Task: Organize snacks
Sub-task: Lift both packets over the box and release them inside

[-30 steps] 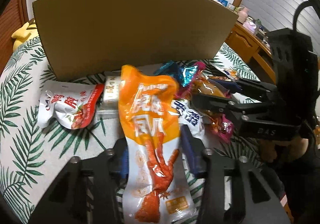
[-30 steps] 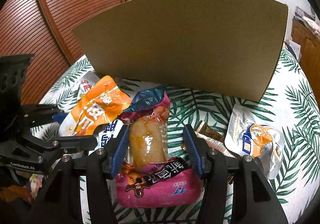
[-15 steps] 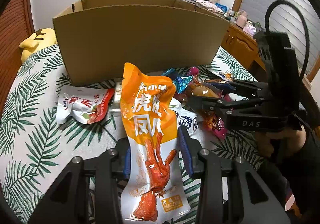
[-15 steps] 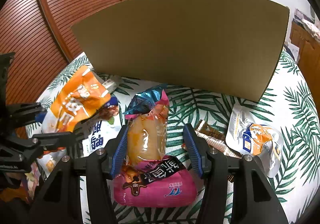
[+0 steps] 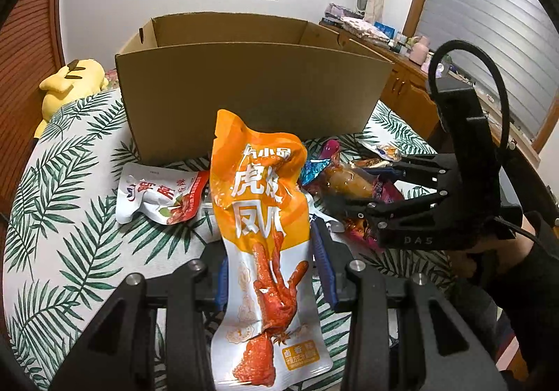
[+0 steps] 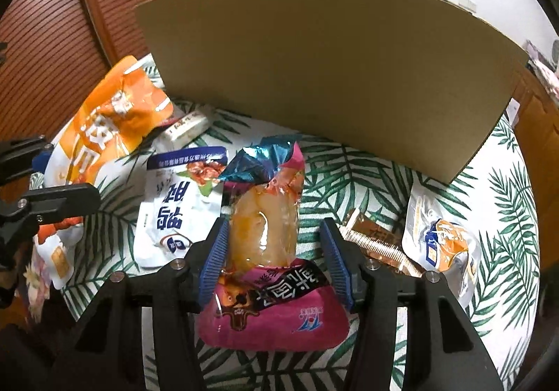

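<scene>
An orange chicken-feet packet (image 5: 265, 202) stands upright in my left gripper (image 5: 270, 251), which is shut on its lower half and holds it above the leaf-print cloth (image 5: 70, 216). Seen from the right wrist, the same orange packet (image 6: 108, 125) hangs at the left. A pink and clear snack packet (image 6: 265, 226) lies between the blue pads of my right gripper (image 6: 274, 233). Its jaws are closing; the left pad touches the packet and a gap shows at the right pad. The open cardboard box (image 5: 251, 90) stands behind the snacks, its near wall (image 6: 332, 69) facing both grippers.
On the cloth lie a white and red pouch (image 5: 157, 192), a white and blue pouch (image 6: 171, 209), a small white packet (image 6: 187, 127), a brown bar (image 6: 377, 240) and a white and orange pouch (image 6: 440, 233). A yellow plush (image 5: 70, 83) sits far left, a wooden cabinet (image 5: 408, 94) at right.
My left gripper rose and drew back with the orange packet, so the box's inside now shows. The right gripper's jaws narrowed a little around the pink packet.
</scene>
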The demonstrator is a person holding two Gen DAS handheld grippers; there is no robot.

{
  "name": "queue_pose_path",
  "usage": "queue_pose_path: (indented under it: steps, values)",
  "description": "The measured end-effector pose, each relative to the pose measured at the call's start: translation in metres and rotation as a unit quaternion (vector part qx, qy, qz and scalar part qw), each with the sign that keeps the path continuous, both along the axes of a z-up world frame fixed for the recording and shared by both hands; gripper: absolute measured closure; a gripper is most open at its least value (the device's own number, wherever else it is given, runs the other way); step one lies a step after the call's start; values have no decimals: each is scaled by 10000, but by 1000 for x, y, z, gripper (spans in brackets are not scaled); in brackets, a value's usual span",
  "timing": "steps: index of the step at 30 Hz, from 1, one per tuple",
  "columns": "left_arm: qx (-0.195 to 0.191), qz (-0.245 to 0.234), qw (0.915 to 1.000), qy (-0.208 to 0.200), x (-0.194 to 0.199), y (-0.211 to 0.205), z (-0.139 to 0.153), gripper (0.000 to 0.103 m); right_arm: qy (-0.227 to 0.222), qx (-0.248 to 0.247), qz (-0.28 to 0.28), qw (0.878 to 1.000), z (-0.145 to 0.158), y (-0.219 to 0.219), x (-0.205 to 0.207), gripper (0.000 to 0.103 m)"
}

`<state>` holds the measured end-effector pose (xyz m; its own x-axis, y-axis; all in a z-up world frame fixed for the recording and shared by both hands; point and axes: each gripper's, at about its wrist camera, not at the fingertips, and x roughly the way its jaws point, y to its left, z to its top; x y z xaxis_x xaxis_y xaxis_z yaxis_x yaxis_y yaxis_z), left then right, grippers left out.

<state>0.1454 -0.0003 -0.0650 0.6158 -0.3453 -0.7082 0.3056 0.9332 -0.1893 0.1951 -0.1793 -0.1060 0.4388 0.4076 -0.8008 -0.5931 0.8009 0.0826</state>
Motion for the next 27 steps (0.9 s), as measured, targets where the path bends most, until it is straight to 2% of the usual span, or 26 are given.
queue_pose_path:
  steps: [1,2,5,17,27]
  values:
    - [-31,4,10000,-7,0,0,0,64,41,5,1,10000,1,1,0,59]
    - [-49,6,10000,-12,0,-1,0,64,92,44,22,9999,2,2,0,60]
    - [-77,2,10000,-62,-1,1,3,64,59,-55,-17,10000,3,4,-1,61]
    - [-192,40,9995,-247,-6,10,14,64,-194,116,-585,9980,17,-12,-23,62]
    - [-247,-22,9988,-412,-11,7,25,64,-342,210,-810,9959,31,-23,-33,62]
